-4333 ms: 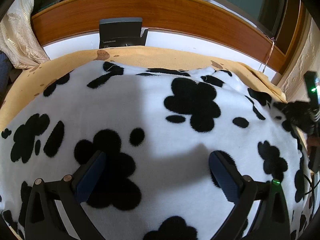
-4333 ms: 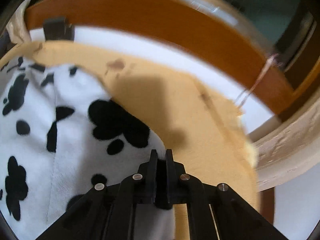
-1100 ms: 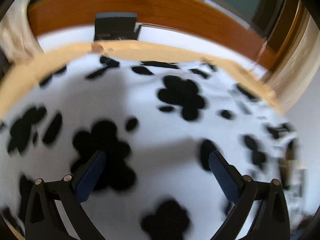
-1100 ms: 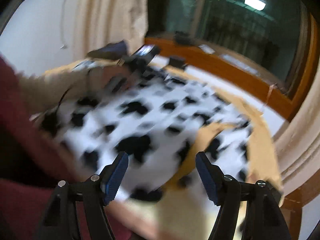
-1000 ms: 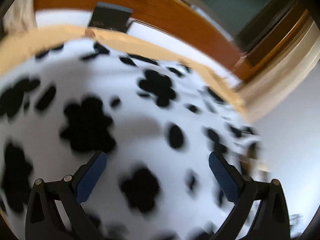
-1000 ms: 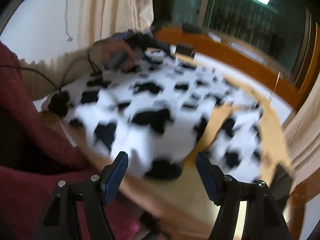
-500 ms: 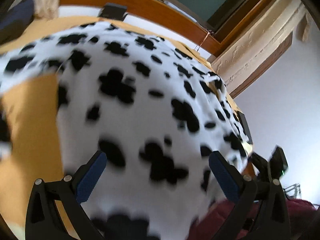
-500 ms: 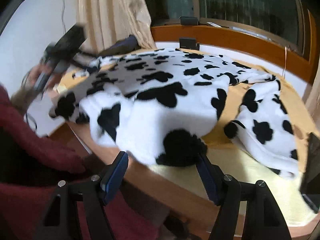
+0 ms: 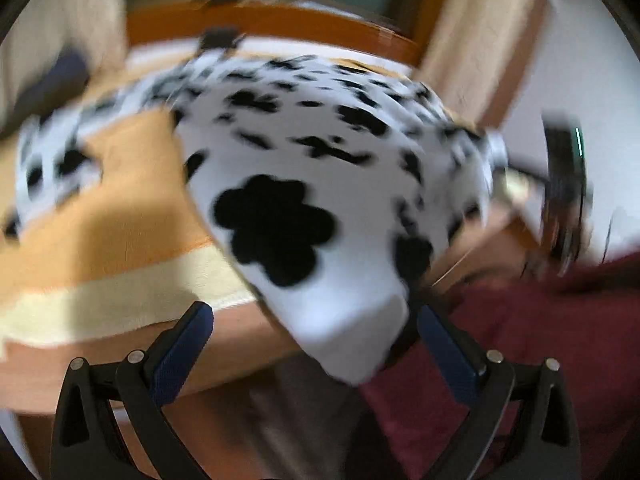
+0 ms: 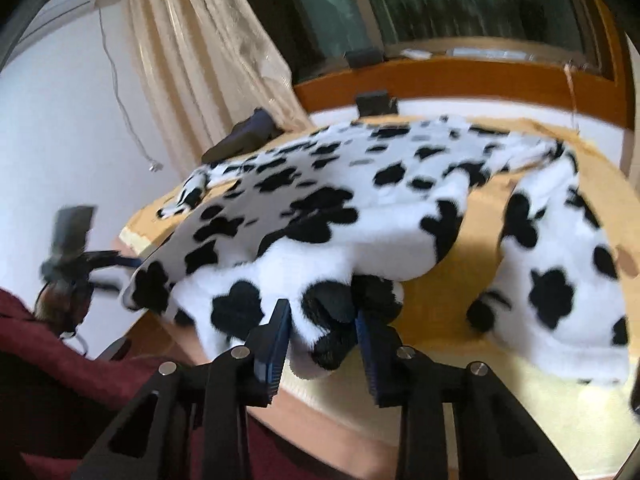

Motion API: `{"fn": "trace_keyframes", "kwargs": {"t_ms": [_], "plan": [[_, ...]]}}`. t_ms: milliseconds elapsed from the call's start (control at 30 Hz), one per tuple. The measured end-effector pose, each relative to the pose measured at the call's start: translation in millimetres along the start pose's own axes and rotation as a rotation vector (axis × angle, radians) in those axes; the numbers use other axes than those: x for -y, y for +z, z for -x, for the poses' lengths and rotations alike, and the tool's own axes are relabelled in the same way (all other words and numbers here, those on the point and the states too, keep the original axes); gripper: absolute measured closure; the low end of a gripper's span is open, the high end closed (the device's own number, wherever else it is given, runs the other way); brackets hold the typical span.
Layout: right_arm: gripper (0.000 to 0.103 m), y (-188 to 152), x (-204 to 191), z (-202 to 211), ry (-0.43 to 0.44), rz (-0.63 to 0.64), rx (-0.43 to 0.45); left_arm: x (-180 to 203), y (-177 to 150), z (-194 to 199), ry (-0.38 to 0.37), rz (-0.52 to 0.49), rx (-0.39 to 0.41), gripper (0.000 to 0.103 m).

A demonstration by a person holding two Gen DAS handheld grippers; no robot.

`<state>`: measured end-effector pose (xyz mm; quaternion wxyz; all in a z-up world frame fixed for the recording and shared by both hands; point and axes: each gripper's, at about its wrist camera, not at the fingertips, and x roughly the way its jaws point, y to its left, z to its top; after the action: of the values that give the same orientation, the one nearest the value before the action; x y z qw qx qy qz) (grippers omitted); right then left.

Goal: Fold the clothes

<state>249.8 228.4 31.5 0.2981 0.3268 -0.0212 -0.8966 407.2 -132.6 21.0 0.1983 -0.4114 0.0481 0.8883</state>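
Note:
A white fleece garment with black spots (image 10: 320, 208) lies spread over the table, and its near hem hangs over the front edge. My right gripper (image 10: 322, 340) is at that hem. Its jaws are closing, and a bunched fold of the fleece fills the gap and touches both blue pads. One sleeve (image 10: 560, 280) lies apart at the right. The left wrist view is blurred. In it a hanging corner of the garment (image 9: 280, 216) dangles between the wide-spread pads of my left gripper (image 9: 316, 354), which is open and does not pinch it.
An orange and cream cover (image 10: 480, 292) lies under the garment on a wooden table (image 9: 240, 332). A person in dark red clothing (image 9: 520, 320) is close against the front edge. Behind stand a curtain (image 10: 200, 60), a wooden sill (image 10: 480, 76) and a small black box (image 10: 374, 102).
The left view has swung from above the garment to the table's front edge, where a corner now hangs between its jaws. The right jaws have narrowed from wide apart onto the hem.

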Motion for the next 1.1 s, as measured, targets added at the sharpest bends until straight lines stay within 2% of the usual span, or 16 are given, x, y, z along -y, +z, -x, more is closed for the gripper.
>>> {"fn": "trace_keyframes", "kwargs": {"t_ms": [67,100,133,200,267,367,467,533,633,733,900,1033,1100], "plan": [[0.048,1,-5,6,-0.049,0.030,0.035,24,-9,-2,0.118,-0.144,0.013,0.000],[0.034,1,-9,11,-0.087,0.051,0.055,35,-13,-4,0.179,-0.208,0.013,0.000],[0.028,0,-13,16,-0.121,0.075,0.080,43,-17,-9,0.246,-0.259,0.006,0.000],[0.025,0,-20,25,-0.166,0.115,0.110,55,-25,-20,0.371,-0.333,0.001,0.000],[0.023,-3,-30,33,-0.231,0.177,0.127,57,-29,-25,0.444,-0.343,0.029,0.000],[0.022,-11,-45,40,-0.302,0.259,0.134,47,-25,-14,0.479,-0.246,0.116,0.000],[0.022,-21,-55,44,-0.343,0.299,0.134,33,-24,7,0.469,-0.143,0.199,0.000],[0.022,-26,-58,43,-0.363,0.316,0.128,29,-24,18,0.475,-0.110,0.239,0.000],[0.021,-31,-60,40,-0.378,0.317,0.126,30,-20,23,0.534,-0.104,0.285,0.000],[0.021,-33,-61,36,-0.384,0.312,0.130,31,-15,23,0.526,-0.093,0.298,0.000],[0.021,-38,-73,25,-0.398,0.386,0.101,33,-9,24,0.521,-0.089,0.318,0.000],[0.021,-43,-85,8,-0.354,0.455,0.061,25,5,25,0.505,-0.006,0.347,0.000],[0.021,-45,-92,0,-0.338,0.492,0.049,25,11,23,0.542,0.007,0.355,0.000]]}}
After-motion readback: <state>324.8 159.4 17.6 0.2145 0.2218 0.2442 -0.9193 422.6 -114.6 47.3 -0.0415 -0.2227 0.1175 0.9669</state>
